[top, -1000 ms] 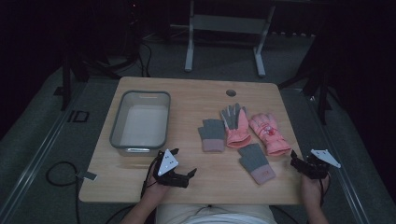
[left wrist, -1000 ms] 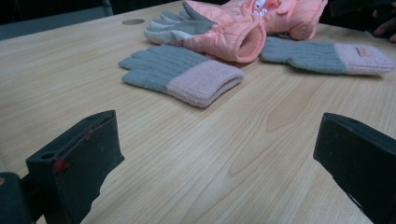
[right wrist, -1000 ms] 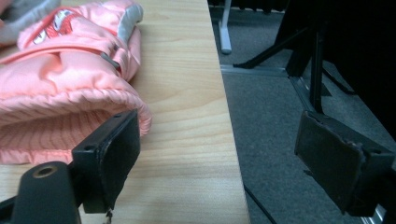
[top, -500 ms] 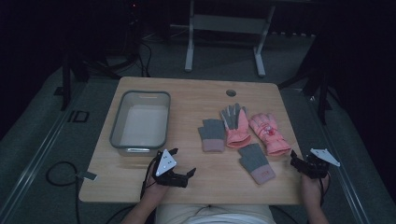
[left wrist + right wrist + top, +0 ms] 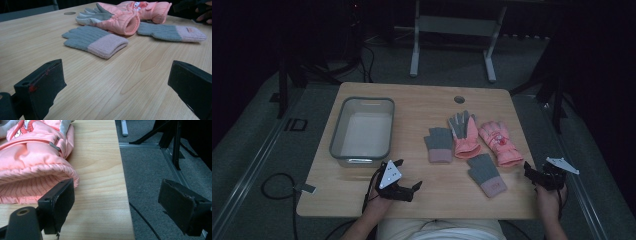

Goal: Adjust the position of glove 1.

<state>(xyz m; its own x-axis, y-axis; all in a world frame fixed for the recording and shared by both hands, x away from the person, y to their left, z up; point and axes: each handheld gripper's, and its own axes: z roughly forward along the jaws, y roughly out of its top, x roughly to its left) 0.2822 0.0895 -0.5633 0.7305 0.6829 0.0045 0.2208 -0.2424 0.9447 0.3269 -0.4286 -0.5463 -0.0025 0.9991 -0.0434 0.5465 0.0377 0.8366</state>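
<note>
Four gloves lie on the wooden table (image 5: 362,200). A grey knit glove with a pink cuff (image 5: 439,144) (image 5: 96,41) lies beside a pink ski glove with a grey palm (image 5: 464,132) (image 5: 117,17). A second pink ski glove (image 5: 499,142) (image 5: 30,162) and a second grey knit glove (image 5: 486,174) (image 5: 172,31) lie to the right. My left gripper (image 5: 408,174) (image 5: 117,70) is open over bare wood, short of the gloves. My right gripper (image 5: 530,175) (image 5: 117,195) is open at the table's right edge, one jaw beside the pink glove's cuff, the other over the floor.
A grey plastic bin (image 5: 337,145) stands on the left half of the table. A round cable hole (image 5: 459,99) is near the far edge. Metal stand legs (image 5: 452,45) and cables are on the floor around the table.
</note>
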